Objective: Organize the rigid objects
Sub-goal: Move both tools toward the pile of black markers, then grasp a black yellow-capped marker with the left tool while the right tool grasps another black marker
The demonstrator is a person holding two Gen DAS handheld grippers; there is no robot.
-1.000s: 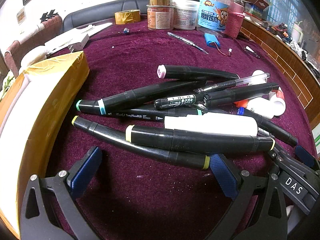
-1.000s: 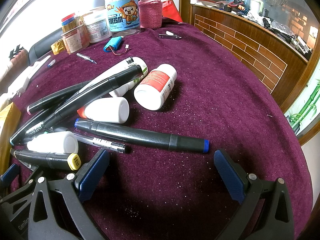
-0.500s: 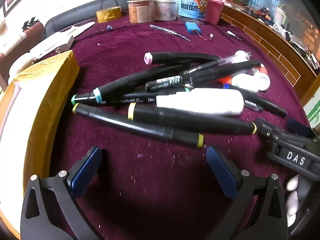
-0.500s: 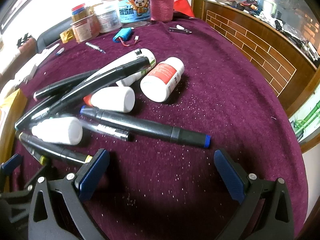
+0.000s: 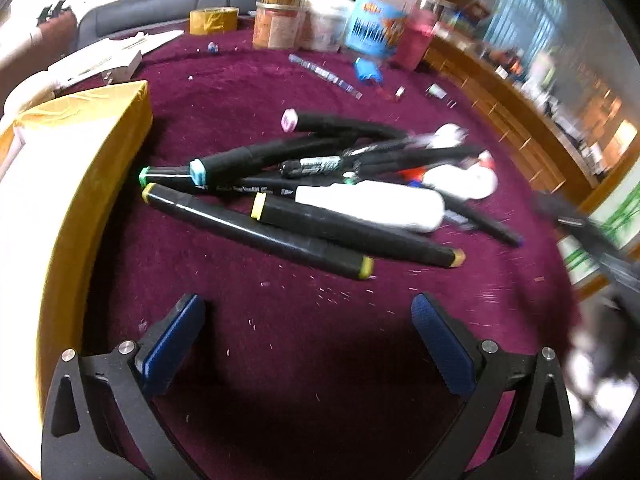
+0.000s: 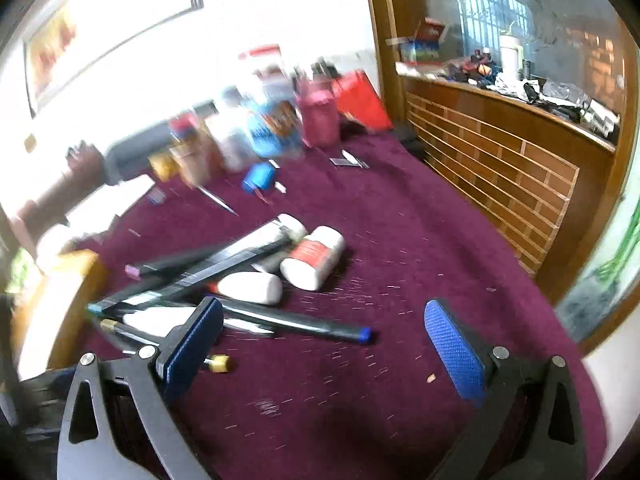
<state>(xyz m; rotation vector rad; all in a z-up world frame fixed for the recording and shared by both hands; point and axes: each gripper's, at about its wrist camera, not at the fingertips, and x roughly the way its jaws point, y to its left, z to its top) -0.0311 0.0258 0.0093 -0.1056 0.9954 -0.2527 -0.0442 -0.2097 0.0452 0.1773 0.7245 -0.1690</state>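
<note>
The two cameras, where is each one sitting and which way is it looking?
Left wrist view: sits on the left tongs, looking forward and down at the marker pile beside the yellow box; its own two blue-padded fingers show, wide apart.
Right wrist view: sits on the right tongs, looking across the purple table toward the jars and the wooden wall; its own open fingers show.
Both see the same marker pile, the white bottles and the yellow box.
</note>
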